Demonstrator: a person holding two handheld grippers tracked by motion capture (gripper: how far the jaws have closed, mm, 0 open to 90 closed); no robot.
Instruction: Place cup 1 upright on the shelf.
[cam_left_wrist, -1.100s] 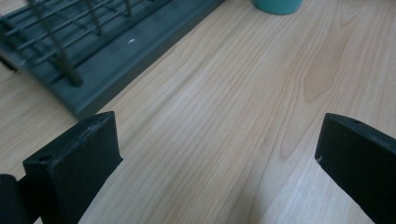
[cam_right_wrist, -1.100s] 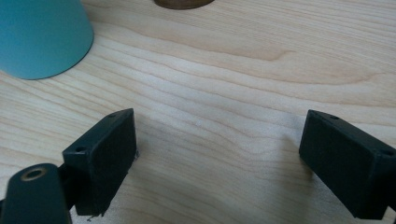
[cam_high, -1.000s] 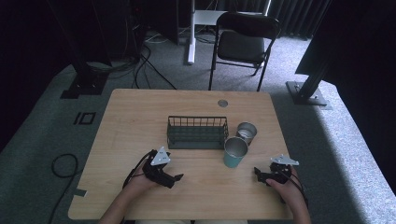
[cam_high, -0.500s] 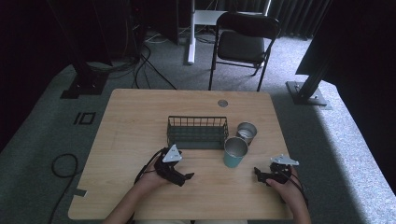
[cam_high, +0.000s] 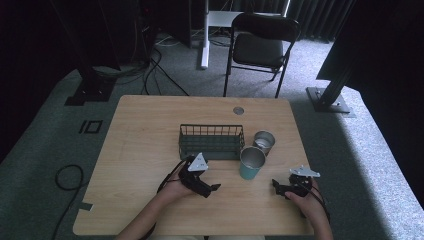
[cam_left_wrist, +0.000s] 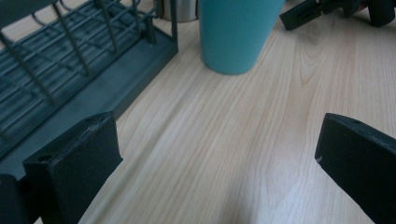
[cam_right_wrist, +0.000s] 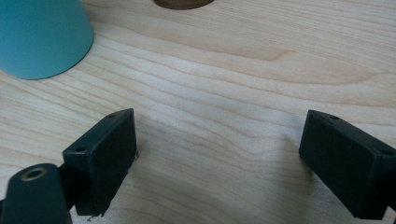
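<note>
On the wooden table (cam_high: 140, 150), both grippers lay empty.
Left gripper (cam_high: 212, 189) and right gripper (cam_high: 276, 186) stood wide-jawed, flanking the teal cup (cam_high: 251, 162) by the wire basket (cam_high: 212, 141).

One teal cup (cam_high: 251, 163); one steel cup (cam_high: 263, 142); one wire basket (cam_high: 211, 141); two grippers, left (cam_high: 206, 188) and right (cam_high: 278, 187); one folding chair (cam_high: 260, 47).
</note>
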